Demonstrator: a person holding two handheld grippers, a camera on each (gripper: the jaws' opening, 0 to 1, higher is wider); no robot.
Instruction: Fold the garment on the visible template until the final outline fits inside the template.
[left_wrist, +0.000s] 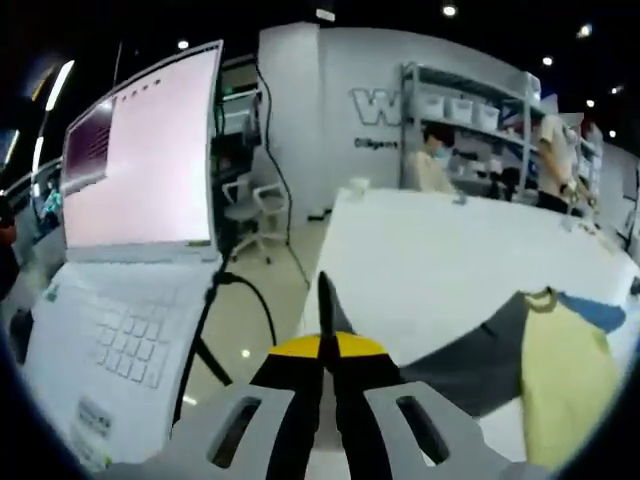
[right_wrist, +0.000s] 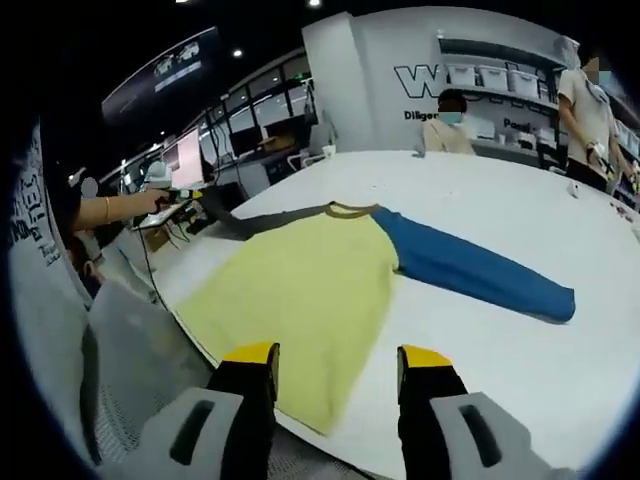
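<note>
The shirt (right_wrist: 310, 290) lies flat on the white tabletop (right_wrist: 480, 215) at 12 o'clock of the right gripper (right_wrist: 338, 365), jaws apart, while the left gripper (left_wrist: 327, 325) holds its jaws together beside a laptop (left_wrist: 120, 260).

A white table (right_wrist: 480, 210) carries a long-sleeved shirt (right_wrist: 310, 290).

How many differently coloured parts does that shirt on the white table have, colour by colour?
Yellow body: 1
Blue sleeve: 1
Grey sleeve: 1
Total: 3 coloured parts on one shirt, spread on the white table.
</note>
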